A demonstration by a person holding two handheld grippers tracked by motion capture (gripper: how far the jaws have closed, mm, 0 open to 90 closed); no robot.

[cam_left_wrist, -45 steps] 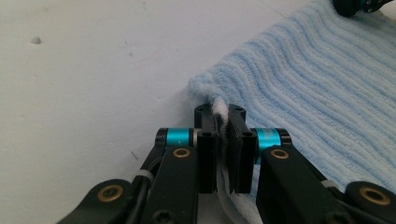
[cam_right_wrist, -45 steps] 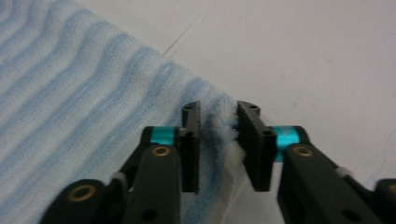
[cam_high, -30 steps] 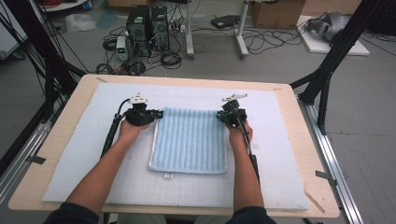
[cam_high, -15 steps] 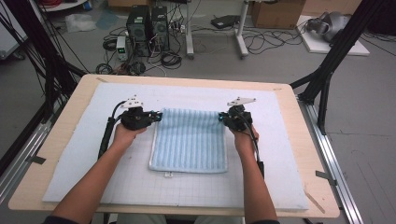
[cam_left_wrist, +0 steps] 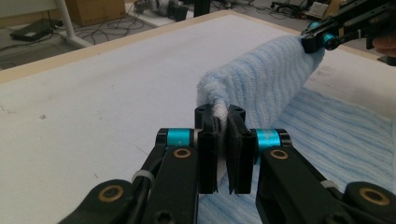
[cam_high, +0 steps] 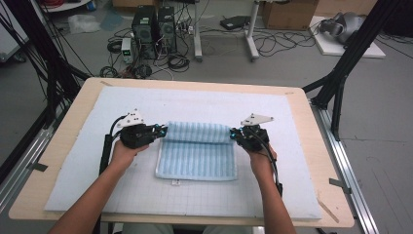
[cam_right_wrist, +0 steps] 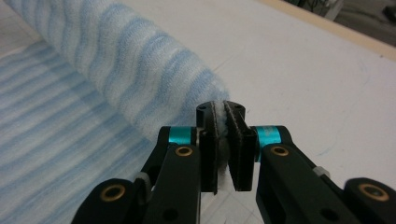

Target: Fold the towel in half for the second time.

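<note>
A light blue striped towel lies on the white mat, its far edge lifted and curled over into a rounded fold. My left gripper is shut on the far left corner of the towel; white terry sits pinched between its jaws. My right gripper is shut on the far right corner, with cloth squeezed between its jaws and the towel rolling away behind them. In the left gripper view the right gripper holds the other end.
The white gridded mat covers most of the wooden table. Black frame posts stand at both sides. Computers and cables lie on the floor beyond the far edge.
Both grippers have come toward the person and risen slightly, drawing the towel's far edge back over the rest of the cloth into a fold.
</note>
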